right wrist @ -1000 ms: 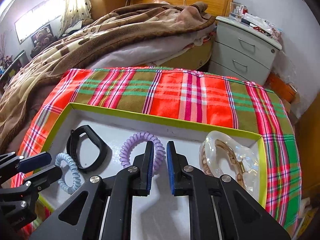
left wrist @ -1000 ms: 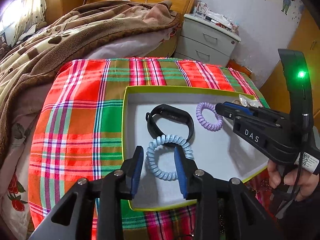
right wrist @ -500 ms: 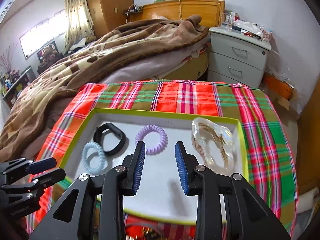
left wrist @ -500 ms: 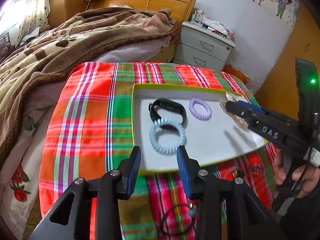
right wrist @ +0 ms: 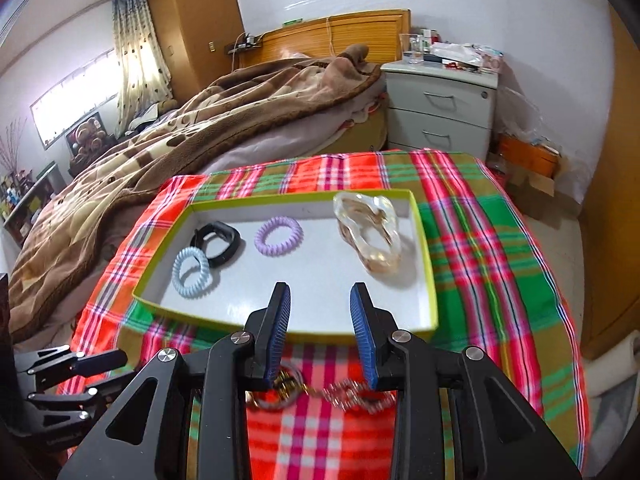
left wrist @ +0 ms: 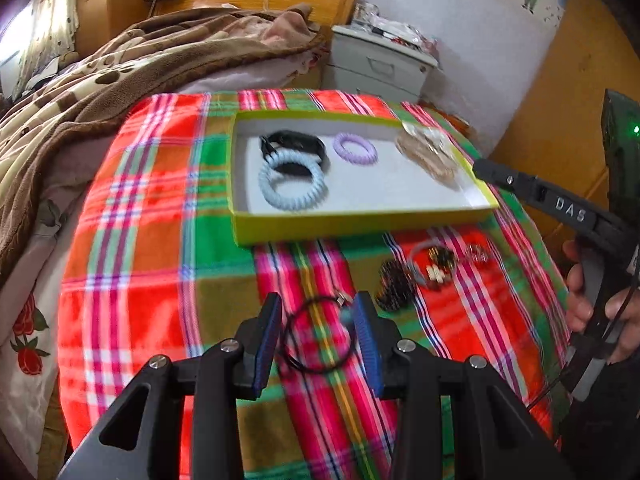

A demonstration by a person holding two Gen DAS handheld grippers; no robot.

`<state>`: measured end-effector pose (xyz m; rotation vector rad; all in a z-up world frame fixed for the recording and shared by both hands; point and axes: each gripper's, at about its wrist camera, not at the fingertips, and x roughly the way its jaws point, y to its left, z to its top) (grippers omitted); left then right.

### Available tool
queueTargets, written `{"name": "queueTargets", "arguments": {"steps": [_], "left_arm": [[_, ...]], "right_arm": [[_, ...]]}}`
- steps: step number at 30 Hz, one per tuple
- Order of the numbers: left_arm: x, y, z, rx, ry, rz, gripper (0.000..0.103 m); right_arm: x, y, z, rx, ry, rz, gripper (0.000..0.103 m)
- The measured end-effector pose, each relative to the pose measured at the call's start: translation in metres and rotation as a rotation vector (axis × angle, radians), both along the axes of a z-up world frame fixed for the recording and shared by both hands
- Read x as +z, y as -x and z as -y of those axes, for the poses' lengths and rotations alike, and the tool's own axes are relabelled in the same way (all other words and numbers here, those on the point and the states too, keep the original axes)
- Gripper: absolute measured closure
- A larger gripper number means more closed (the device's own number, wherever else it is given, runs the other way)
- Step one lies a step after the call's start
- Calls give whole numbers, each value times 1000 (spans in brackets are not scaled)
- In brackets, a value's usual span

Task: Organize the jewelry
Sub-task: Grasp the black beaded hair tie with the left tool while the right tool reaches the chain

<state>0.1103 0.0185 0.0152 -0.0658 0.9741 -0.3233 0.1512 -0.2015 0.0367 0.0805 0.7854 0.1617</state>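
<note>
The ribbed blue fingers [left wrist: 269,344] of the left gripper [left wrist: 316,342] stood spread around a thin black cord loop [left wrist: 320,336]; those of the right gripper [right wrist: 322,334] were spread too, empty.

tablecloth [right wrist: 480,248]: red, green, orange plaid
box [right wrist: 430,280]: lime-yellow rim, white inside
coil ties: pale blue [right wrist: 191,267], lilac [right wrist: 279,236]
band [right wrist: 218,238]: black
blanket [right wrist: 180,136]: brown, cream paw prints
gripper pads [left wrist: 267,344]: blue

Four bands lie in the yellow-rimmed tray [right wrist: 424,248]; black cord loop [left wrist: 320,336] outside
</note>
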Motion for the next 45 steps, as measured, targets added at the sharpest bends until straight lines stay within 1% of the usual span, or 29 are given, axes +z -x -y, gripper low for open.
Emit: {"name": "queueTargets", "arguments": {"steps": [3,10,12,13,16,20,24,26,28,30,32,34,37,40,42,45], "left_arm": [[-5,6,9,-21,-3,-7,64],[-11,5,22,-34,-24,-12,64],[-16,3,26,-19,-69,-14,64],[-18,2,27,-8,-76,-19,64],[-21,1,27,-6,-66,-24,64],[-22,1,32,0,-93,-15,64],[-22,0,36,1,-115,-5,64],[-23,1,37,6,-132,4,70],[-23,0,35,18,-160,15,84],[-23,-1,30,28,-152,11,89],[-23,-1,26,30,-135,2,89],[-23,1,25,31,-139,1,89],[-23,4,24,29,-148,3,89],[-22,8,22,26,-151,2,89],[-22,9,20,30,-147,-2,89],[-22,10,17,36,-135,-5,89]], "right_arm": [[-4,8,6,-12,1,-3,71],[-17,22,27,-50,-18,-29,71],[-21,25,35,-66,-17,-37,71],[-22,25,38,-73,-18,-40,71],[-24,27,46,-92,-25,-42,71],[-25,29,53,-97,-37,-41,71],[-29,29,59,-78,-47,-45,71],[-30,29,62,-47,-73,-37,71],[-32,28,64,14,-102,-43,71],[-37,25,61,83,-110,-67,71],[-40,22,57,151,-118,-76,71],[-42,20,53,168,-106,-87,70],[-43,17,45,227,-94,-89,69],[-48,9,39,243,-55,-115,64],[-52,6,37,255,-44,-143,64],[-54,14,33,281,-19,-149,64]]}}
